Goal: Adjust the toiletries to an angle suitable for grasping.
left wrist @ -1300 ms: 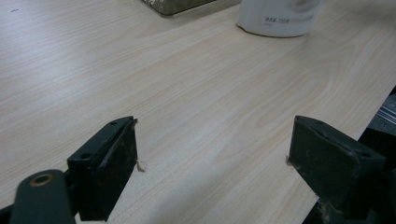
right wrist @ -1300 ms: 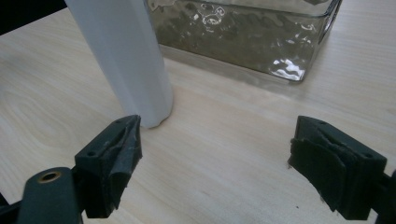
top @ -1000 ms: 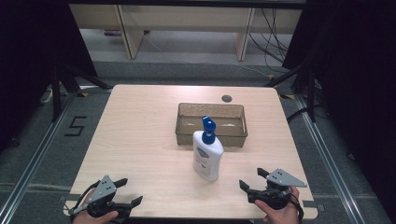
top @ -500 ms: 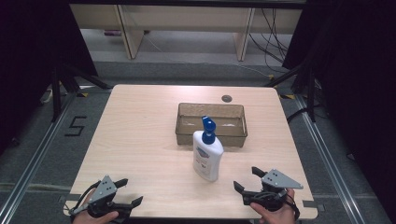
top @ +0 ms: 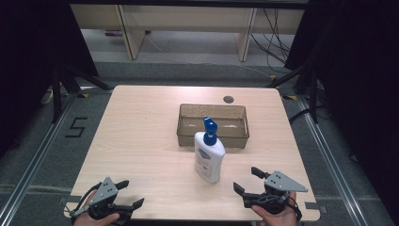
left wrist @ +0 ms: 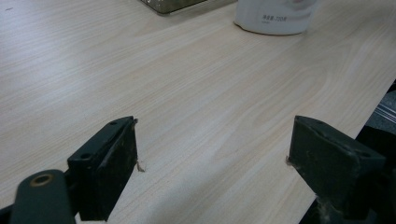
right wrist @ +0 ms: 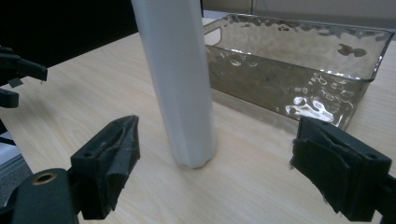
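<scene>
A white bottle (top: 209, 155) with a blue cap stands upright near the middle of the wooden table (top: 141, 141). Just behind it sits a clear, empty plastic bin (top: 212, 125). My right gripper (top: 248, 181) is open at the front right, its jaws pointing left toward the bottle; in the right gripper view the bottle (right wrist: 180, 79) stands a short way ahead between the jaws, with the bin (right wrist: 299, 70) behind it. My left gripper (top: 129, 194) is open at the front left corner, holding nothing. In the left gripper view the bottle's base (left wrist: 275, 16) is far ahead.
A small round grommet (top: 228, 99) sits in the table's far edge. Table edges lie close to both grippers. Shelving legs and cables stand on the floor beyond the table. Bare wood stretches across the left half.
My right gripper has shifted left along the front edge, closer to the bottle. The left gripper and the bottle have stayed put.
</scene>
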Demonstrator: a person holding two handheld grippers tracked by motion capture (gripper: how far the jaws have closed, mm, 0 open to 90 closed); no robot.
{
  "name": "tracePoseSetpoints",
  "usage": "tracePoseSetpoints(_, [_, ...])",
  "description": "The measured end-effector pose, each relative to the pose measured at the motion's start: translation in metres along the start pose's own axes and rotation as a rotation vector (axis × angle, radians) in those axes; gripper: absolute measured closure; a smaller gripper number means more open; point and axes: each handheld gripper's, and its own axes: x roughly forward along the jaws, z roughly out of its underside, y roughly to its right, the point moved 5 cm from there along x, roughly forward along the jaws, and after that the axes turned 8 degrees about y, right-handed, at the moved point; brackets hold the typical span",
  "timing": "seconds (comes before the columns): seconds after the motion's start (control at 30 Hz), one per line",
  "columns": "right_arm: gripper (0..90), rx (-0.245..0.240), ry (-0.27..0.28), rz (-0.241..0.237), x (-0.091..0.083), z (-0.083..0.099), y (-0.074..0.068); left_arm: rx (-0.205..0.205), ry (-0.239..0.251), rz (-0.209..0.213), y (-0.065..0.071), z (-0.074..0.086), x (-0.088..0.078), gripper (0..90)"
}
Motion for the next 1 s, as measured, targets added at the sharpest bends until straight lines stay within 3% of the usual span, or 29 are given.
tracePoseSetpoints(0.23, [15.4, -0.003, 0.015, -0.007, 0.001, -0.005, -0.004, -0.003, 0.004, 0.005, 0.001, 0.000, 0.000, 14.8])
tracePoseSetpoints(0.27, [15.4, 0.035, 0.006, -0.009, 0.000, -0.005, -0.008, -0.002, 0.001, 0.001, 0.000, 0.000, 0.000, 14.8])
tracePoseSetpoints(0.3, [15.4, 0.005, 0.033, -0.015, 0.002, -0.006, -0.006, 0.004, -0.003, 0.003, 0.000, 0.000, 0.000, 14.8])
tracePoseSetpoints(0.47, [15.5, 0.034, 0.043, -0.030, 0.000, -0.014, -0.013, 0.005, -0.007, -0.001, 0.000, 0.000, 0.000, 14.8])
tracePoseSetpoints(0.53, [15.4, 0.009, 0.058, -0.030, 0.002, -0.016, -0.012, 0.003, -0.007, 0.006, 0.000, 0.000, 0.000, 14.8])
tracePoseSetpoints(0.57, [15.5, 0.027, 0.054, -0.029, 0.002, -0.017, -0.014, 0.005, -0.007, 0.004, 0.000, 0.000, 0.000, 14.8])
tracePoseSetpoints(0.63, [15.5, 0.013, 0.060, -0.031, 0.003, -0.018, -0.014, -0.003, -0.004, -0.001, 0.001, 0.000, 0.000, 14.8])
tracePoseSetpoints(0.7, [15.5, 0.050, 0.057, -0.030, 0.004, -0.018, -0.018, -0.001, -0.002, 0.005, 0.001, 0.000, 0.000, 14.8])
tracePoseSetpoints(0.73, [15.5, 0.007, 0.063, -0.033, 0.004, -0.019, -0.015, -0.001, -0.004, 0.001, 0.001, 0.000, 0.000, 14.8])
tracePoseSetpoints(0.83, [15.5, 0.023, 0.047, -0.032, 0.004, -0.021, -0.017, -0.002, -0.003, 0.000, 0.001, 0.000, 0.000, 14.8])
tracePoseSetpoints(0.97, [16.0, -0.004, 0.064, -0.039, 0.005, -0.026, -0.017, -0.004, -0.004, 0.001, 0.001, 0.000, 0.000, 14.8])
tracePoseSetpoints(1.0, [16.1, 0.016, 0.064, -0.038, 0.006, -0.028, -0.019, 0.002, -0.011, -0.002, 0.001, 0.000, 0.000, 14.8])
